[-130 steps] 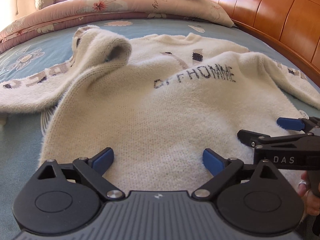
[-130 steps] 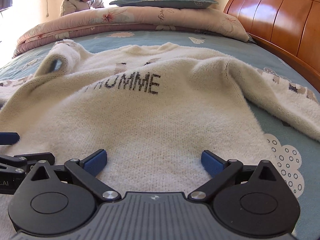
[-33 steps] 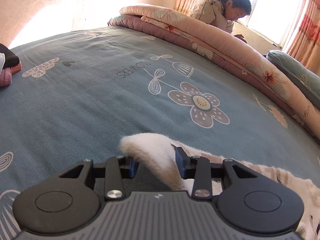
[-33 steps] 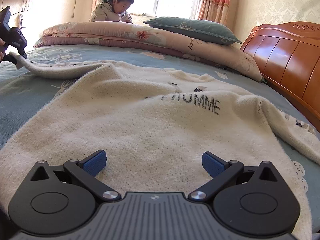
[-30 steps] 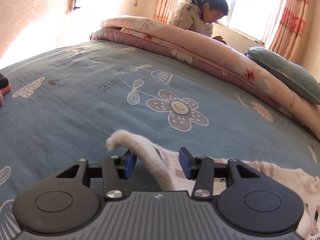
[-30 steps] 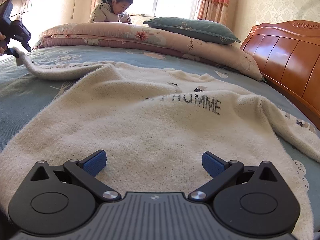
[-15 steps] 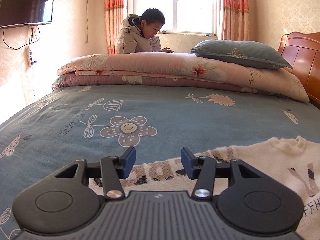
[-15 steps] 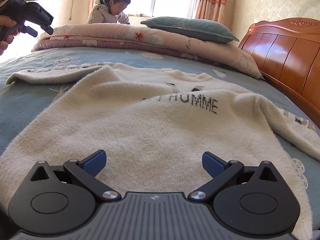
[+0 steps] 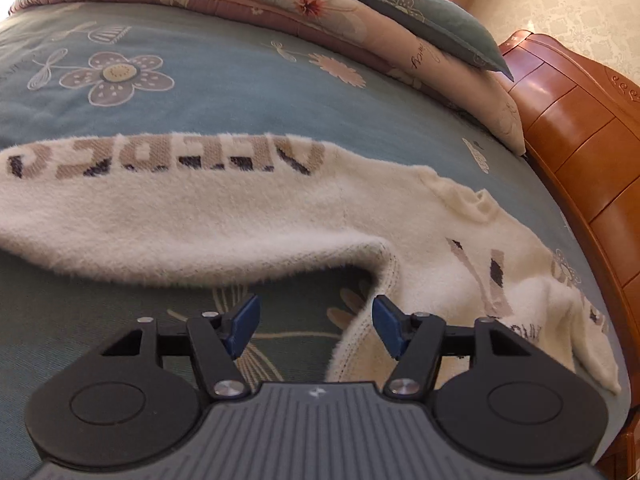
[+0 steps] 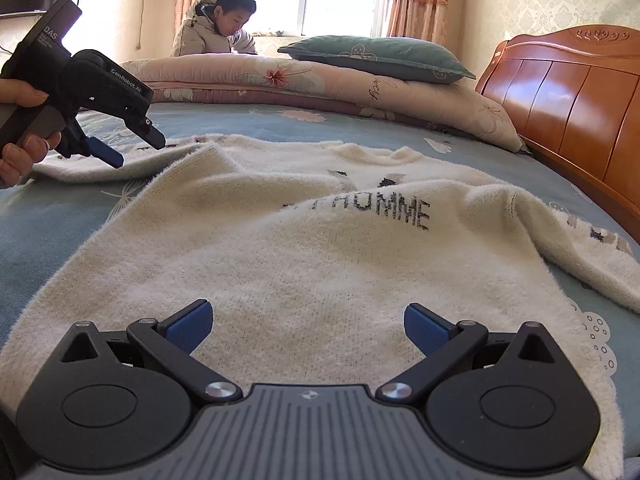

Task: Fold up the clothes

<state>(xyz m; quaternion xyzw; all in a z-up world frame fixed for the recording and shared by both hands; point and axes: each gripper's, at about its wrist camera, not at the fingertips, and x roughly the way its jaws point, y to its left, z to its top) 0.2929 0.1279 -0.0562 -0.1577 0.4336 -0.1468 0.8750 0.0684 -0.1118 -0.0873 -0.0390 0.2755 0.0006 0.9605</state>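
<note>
Your cream sweater (image 10: 304, 248) lies flat on the blue flowered bedsheet (image 9: 192, 92), chest up, with its left sleeve (image 9: 168, 188) stretched straight out across the bed. Your left claw (image 9: 316, 326) hangs over the sheet just below that sleeve, beside the sweater's side seam; its jaws have just been opening and now stand apart with only the bare sheet and the seam's edge showing between them, pressing on nothing. In the right wrist view the same claw (image 10: 134, 144) hovers by the sleeve, held in your left hand (image 10: 24, 136). Your right claw (image 10: 306, 326) sits wide open over the hem, its pads clear of the knit.

For room, the sheet is bare to the left of the body and beyond the sleeve up to the rolled pink quilt (image 10: 320, 84) with a green pillow (image 10: 376, 58) on it. On the right the wooden headboard (image 10: 568, 116) closes in, and the right sleeve (image 10: 592, 256) lies near it.

The chest lettering reads "HOMME", its first letters hidden in a fold. The sleeve carries large block letters, upside down and hard to read. The left claw's body shows "DAS" and "GenRobot.AI".
</note>
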